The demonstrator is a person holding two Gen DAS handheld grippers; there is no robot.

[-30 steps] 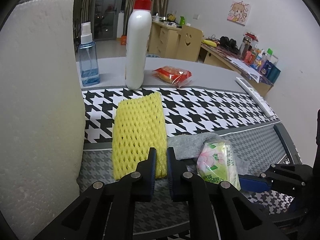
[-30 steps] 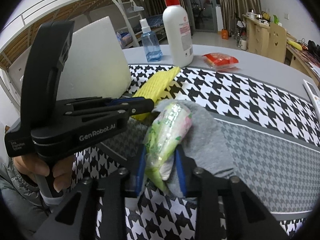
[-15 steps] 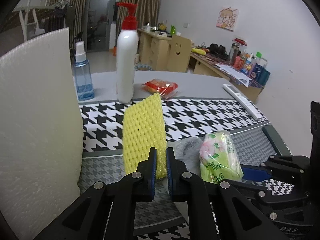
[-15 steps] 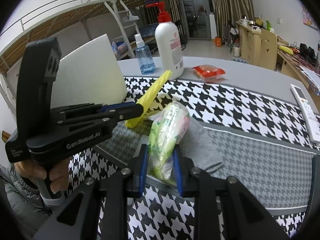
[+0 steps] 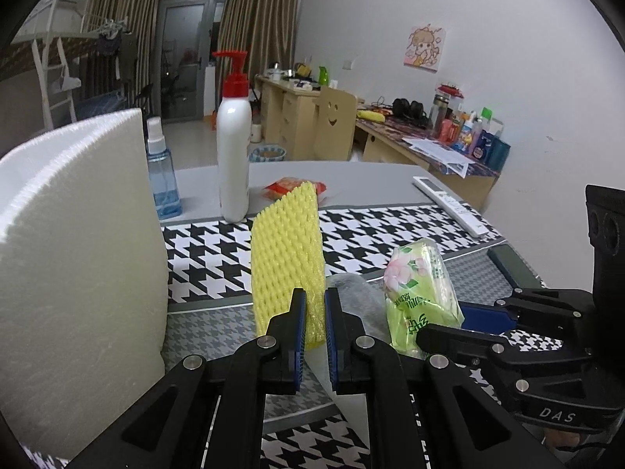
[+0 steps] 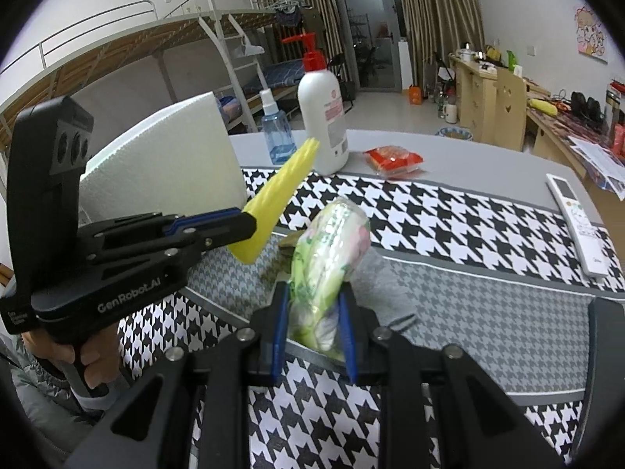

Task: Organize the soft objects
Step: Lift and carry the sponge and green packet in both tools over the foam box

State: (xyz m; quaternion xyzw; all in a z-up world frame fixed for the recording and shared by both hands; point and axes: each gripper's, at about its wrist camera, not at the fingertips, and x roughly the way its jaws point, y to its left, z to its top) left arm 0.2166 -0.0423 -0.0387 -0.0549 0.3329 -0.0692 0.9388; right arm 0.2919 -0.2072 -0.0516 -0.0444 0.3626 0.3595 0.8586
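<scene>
Left to right across the table. White foam block [image 5: 74,258]: stands upright at the left edge, just beside the left-hand tool. Blue spray bottle [image 5: 162,179] and white pump bottle [image 5: 233,156]: upright on the bare grey tabletop [image 5: 351,179] beyond the houndstooth mat [image 5: 390,230]. Left gripper [image 5: 311,308]: jaws drawn narrow and clamped on the lower edge of the yellow foam net sleeve [image 5: 287,258], which rises upright from the pads, clear of the mat; from the right wrist view the sleeve [image 6: 281,191] slants up and away from that tool. Grey cloth [image 5: 355,297]: lies flat on the mat between the two tools. Right gripper [image 6: 314,305]: jaws pinched on the lower part of the green floral tissue pack [image 6: 332,258], whose wrapper bulges above the pads; the pack [image 5: 420,293] also appears off the mat in the left wrist view. Red snack packet [image 6: 394,158] and white remote control [image 6: 578,222]: farther right, untouched.

Step in hand, as judged: carrying both soft items off the mat toward a common spot. Good practice: keep each clamp gentle but constant, since both items compress and can creep out; hold the two tools apart so the sleeve does not brush the pack; keep the sleeve clear of the pump bottle, which would tip easily
</scene>
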